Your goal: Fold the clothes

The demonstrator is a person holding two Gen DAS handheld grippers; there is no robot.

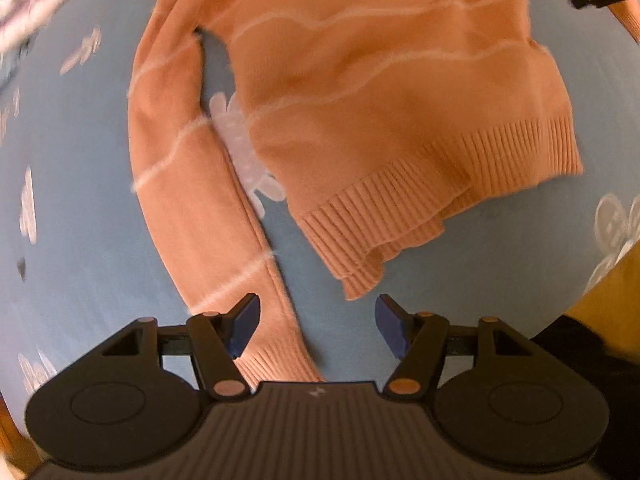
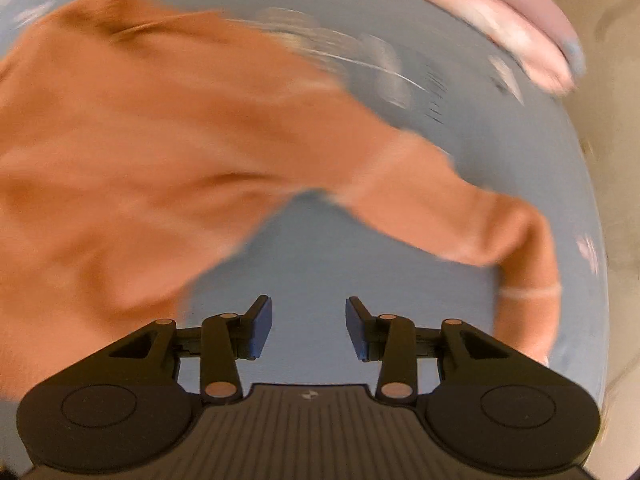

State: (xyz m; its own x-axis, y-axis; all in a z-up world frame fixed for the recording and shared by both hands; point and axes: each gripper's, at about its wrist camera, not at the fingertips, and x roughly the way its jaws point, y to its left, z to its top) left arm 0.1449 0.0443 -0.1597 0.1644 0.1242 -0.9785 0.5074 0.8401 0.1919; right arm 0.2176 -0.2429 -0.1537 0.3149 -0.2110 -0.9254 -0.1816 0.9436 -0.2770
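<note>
Sweater (image 1: 360, 92) lies spread on the blue sheet (image 1: 80, 200), its near sleeve (image 1: 192, 200) running lengthwise toward the left gripper (image 1: 316, 326), whose jaws stand apart with the cuff just inside the left pad. The right gripper (image 2: 309, 326), jaws parted and empty over bare sheet, sits between body and far sleeve (image 2: 500, 224). Left looks nearer a grasp.

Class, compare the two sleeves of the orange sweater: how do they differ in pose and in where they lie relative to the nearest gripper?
The left sleeve lies nearly straight beside the body; the right sleeve sticks outward, then bends at its end. The left sleeve's cuff lies between the open left gripper; the right sleeve lies beside the right gripper, nothing between. Both are orange with pale stripes, on the blue sheet.
</note>
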